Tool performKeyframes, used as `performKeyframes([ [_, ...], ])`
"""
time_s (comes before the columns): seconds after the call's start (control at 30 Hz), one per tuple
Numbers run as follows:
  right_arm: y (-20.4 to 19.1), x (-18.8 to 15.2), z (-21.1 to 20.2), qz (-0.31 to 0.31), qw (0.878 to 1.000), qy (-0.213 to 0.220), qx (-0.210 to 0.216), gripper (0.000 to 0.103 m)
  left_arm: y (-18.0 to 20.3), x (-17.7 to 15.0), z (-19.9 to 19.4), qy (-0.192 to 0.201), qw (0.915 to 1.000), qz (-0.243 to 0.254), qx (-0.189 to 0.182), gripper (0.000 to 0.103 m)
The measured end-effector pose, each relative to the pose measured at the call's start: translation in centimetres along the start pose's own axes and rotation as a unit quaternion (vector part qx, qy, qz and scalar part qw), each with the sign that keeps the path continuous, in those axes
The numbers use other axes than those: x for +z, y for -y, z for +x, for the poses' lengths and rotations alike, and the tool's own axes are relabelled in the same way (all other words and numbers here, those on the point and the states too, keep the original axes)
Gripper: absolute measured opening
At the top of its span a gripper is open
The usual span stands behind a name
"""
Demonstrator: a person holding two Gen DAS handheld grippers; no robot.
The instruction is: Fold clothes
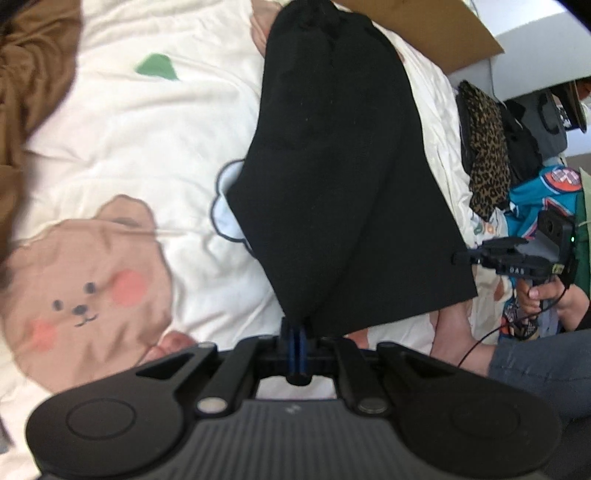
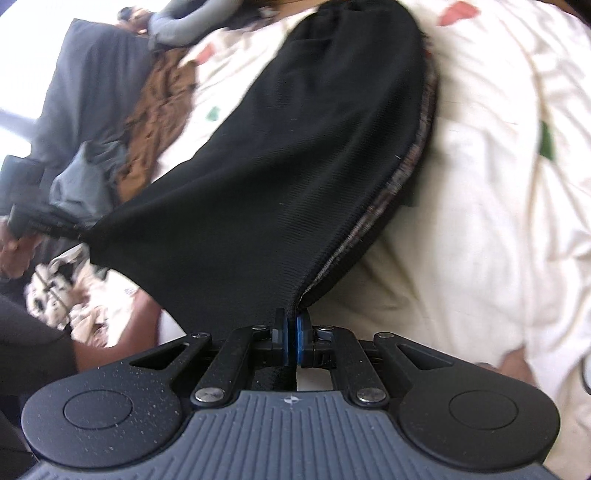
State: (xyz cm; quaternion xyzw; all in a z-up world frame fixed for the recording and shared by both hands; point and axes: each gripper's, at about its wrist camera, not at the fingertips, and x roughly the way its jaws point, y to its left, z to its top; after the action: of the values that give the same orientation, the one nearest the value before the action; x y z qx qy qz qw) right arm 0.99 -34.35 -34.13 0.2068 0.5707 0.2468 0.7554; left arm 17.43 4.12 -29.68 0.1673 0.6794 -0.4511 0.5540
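A black garment is stretched above a cream bedspread printed with a bear. My left gripper is shut on one corner of its near hem. In the left wrist view my right gripper pinches the other hem corner at the far right, held by a hand. In the right wrist view the black garment runs away from my right gripper, which is shut on its ribbed edge. My left gripper grips the far left corner there, blurred.
A brown garment lies at the bedspread's far left. A leopard-print cloth and a blue patterned fabric are piled at the right. A cardboard sheet sits at the back. A person's leg in jeans is near right.
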Motion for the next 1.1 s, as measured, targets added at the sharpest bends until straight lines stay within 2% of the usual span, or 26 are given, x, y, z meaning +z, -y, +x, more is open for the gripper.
performKeyframes([
  [0.2,-1.1,0.5,1.0,-0.012,1.0,-0.005,0.013,0.002,-0.8,-0.5,-1.3,0.01,0.9999,-0.003,0.008,0.002],
  [0.47,1.0,-1.4,1.2,0.003,0.999,-0.028,-0.03,0.001,-2.9,-2.7,5.9,-0.026,0.9989,-0.033,-0.021,0.002],
  [0.63,2.1,-2.1,1.5,0.012,0.998,-0.038,-0.044,0.001,-4.0,-3.5,9.3,-0.041,0.9978,-0.046,-0.025,0.003],
  [0.93,4.0,-3.0,3.1,0.038,0.996,-0.048,-0.058,0.001,-4.9,-3.4,13.6,-0.063,0.9963,-0.049,-0.031,0.003],
  [1.07,5.3,-3.3,4.1,0.066,0.995,-0.05,-0.053,0.003,-5.4,-3.2,13.6,-0.065,0.9963,-0.044,-0.034,0.003],
  [1.1,5.7,-3.4,4.3,0.074,0.995,-0.052,-0.051,0.006,-5.5,-3.3,13.4,-0.065,0.9964,-0.041,-0.035,0.003],
])
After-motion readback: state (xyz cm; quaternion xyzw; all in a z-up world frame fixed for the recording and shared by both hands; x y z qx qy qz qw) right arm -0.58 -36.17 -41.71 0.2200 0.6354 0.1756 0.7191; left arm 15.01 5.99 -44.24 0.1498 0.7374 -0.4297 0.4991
